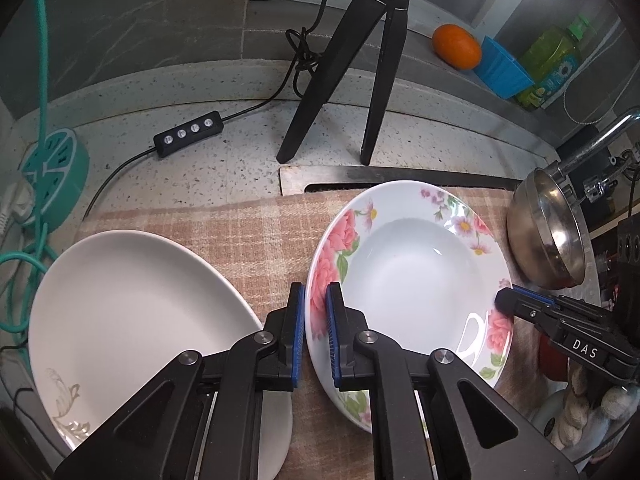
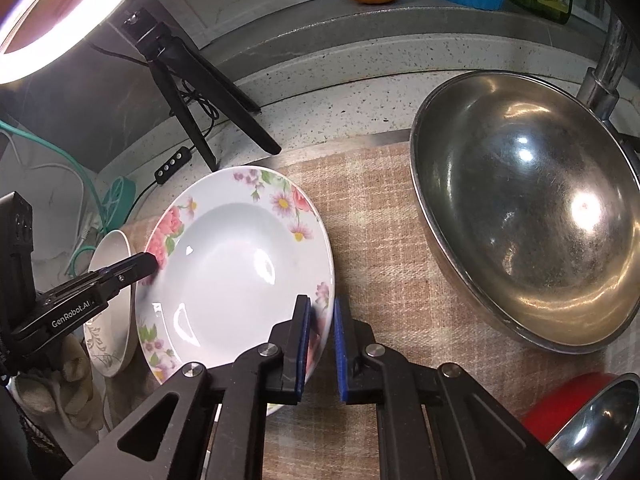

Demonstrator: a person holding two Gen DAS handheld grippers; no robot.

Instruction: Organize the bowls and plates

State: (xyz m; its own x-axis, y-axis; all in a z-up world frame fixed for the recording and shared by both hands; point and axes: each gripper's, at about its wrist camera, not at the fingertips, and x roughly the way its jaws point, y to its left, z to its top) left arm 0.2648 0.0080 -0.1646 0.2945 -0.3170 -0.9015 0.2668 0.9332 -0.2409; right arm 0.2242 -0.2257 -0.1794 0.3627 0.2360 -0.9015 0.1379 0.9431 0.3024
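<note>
Floral plate (image 1: pixel 416 264) sits on the plaid cloth (image 1: pixel 240 236) spread over the speckled counter (image 1: pixel 224 152), centre of the left wrist view, tilted with its far rim up. Left hand-held gripper (image 1: pixel 316 328) clamped on the plate's rim at about 8 o'clock of the plate, blue pads on either side of the pink rose print. Right hand-held gripper (image 2: pixel 322 340) clamped on the opposite rim, at about 5 o'clock of the plate (image 2: pixel 236 264) in the right wrist view; one pad inside the rim, one outside. No earlier picture, so only the grip is told.

White plate (image 1: pixel 132 312) with a pale leaf motif lies at 9 o'clock of the floral plate, just beside it, partly off the cloth edge. In the right wrist view it shows edge-on (image 2: pixel 114 304) behind the left gripper's finger.

Large steel bowl (image 2: pixel 528 208) at 3 o'clock of the floral plate, near but apart, on the cloth. A second steel bowl (image 2: pixel 600 428) over something red (image 2: pixel 560 400) at 4 o'clock, cut by the frame.

Black tripod (image 1: pixel 348 68) at 12 o'clock, ring light (image 2: pixel 48 20) above it. Inline switch (image 1: pixel 188 134) on its cable at 11 o'clock. Orange (image 1: pixel 456 46), blue cup (image 1: pixel 504 68), green bottle (image 1: pixel 556 64) on the back ledge at 1 o'clock. Teal power hub (image 1: pixel 52 172) at 9 o'clock. Gloved hand (image 2: pixel 68 384) holds the left gripper.
</note>
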